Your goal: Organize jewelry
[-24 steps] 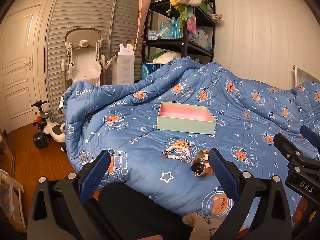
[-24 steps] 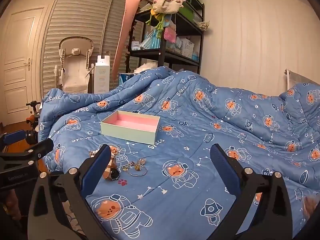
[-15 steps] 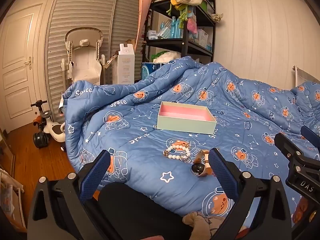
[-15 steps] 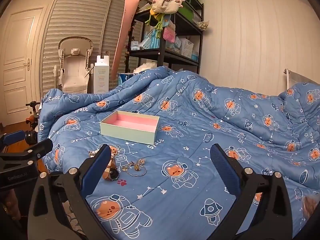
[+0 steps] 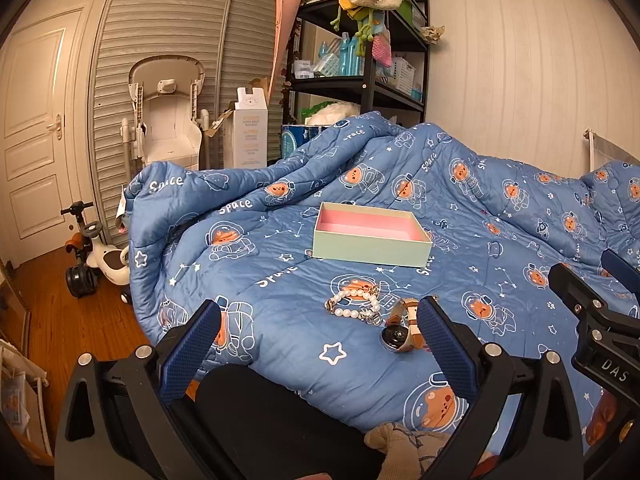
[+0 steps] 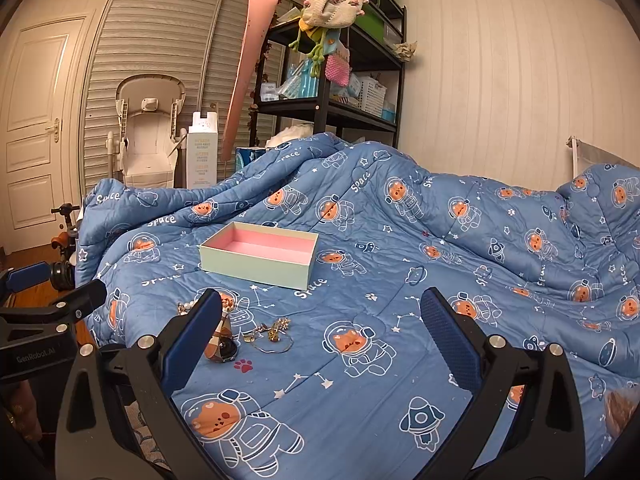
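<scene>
A pale green box with a pink inside (image 5: pixel 370 236) sits open and empty on the blue quilt; it also shows in the right wrist view (image 6: pixel 260 254). In front of it lie a pearl bracelet (image 5: pixel 352 306), a watch (image 5: pixel 400 330) and, in the right wrist view, a gold chain with charms (image 6: pixel 272 334) beside the watch (image 6: pixel 224 346). My left gripper (image 5: pixel 320 344) is open and empty, hovering near the bed edge with the watch just inside its right finger. My right gripper (image 6: pixel 320 336) is open and empty above the quilt, the jewelry near its left finger.
The blue space-print quilt (image 6: pixel 440 240) covers the bed. A black shelf unit (image 5: pixel 360 60), a white carton (image 5: pixel 250 132) and a baby chair (image 5: pixel 168 120) stand behind. A toy ride-on (image 5: pixel 92 256) sits on the wood floor at left.
</scene>
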`<state>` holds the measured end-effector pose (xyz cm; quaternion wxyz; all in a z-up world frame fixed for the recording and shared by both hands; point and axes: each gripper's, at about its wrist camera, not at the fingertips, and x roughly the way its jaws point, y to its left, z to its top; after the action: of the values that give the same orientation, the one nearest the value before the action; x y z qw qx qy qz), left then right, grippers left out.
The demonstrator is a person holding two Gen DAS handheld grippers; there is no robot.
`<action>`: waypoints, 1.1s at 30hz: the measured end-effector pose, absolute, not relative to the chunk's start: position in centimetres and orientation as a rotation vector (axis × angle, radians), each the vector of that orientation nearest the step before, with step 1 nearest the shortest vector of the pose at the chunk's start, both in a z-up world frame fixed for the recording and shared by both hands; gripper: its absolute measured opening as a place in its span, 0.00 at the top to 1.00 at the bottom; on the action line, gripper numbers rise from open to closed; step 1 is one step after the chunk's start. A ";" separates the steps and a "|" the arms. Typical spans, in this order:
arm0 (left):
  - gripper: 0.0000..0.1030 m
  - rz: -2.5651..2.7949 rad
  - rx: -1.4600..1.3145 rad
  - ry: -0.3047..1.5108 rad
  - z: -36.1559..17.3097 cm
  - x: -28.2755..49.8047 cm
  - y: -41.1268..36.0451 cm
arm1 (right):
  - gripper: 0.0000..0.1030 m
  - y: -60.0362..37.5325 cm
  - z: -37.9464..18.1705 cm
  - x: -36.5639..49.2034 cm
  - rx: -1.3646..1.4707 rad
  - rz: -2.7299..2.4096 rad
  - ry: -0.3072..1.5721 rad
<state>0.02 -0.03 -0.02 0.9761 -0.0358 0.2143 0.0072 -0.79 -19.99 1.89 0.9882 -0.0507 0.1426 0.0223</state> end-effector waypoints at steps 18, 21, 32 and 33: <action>0.07 0.016 -0.071 0.434 0.0 0.1 0.0 | 0.05 -20.0 1.9 -0.8 -0.099 0.044 0.286; 0.07 0.015 -0.071 0.434 0.1 0.1 -0.1 | 0.05 -20.0 1.9 -0.8 -0.099 0.045 0.285; 0.07 0.016 -0.070 0.435 0.3 0.1 0.2 | 0.05 -20.1 1.9 -0.8 -0.099 0.044 0.287; 0.07 0.016 -0.070 0.436 0.4 0.1 0.2 | 0.05 -20.1 1.9 -0.8 -0.098 0.044 0.286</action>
<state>0.10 0.20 0.37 0.9757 -0.0345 0.2161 0.0078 -0.78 -20.07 1.86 0.9883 -0.0490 0.1426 0.0219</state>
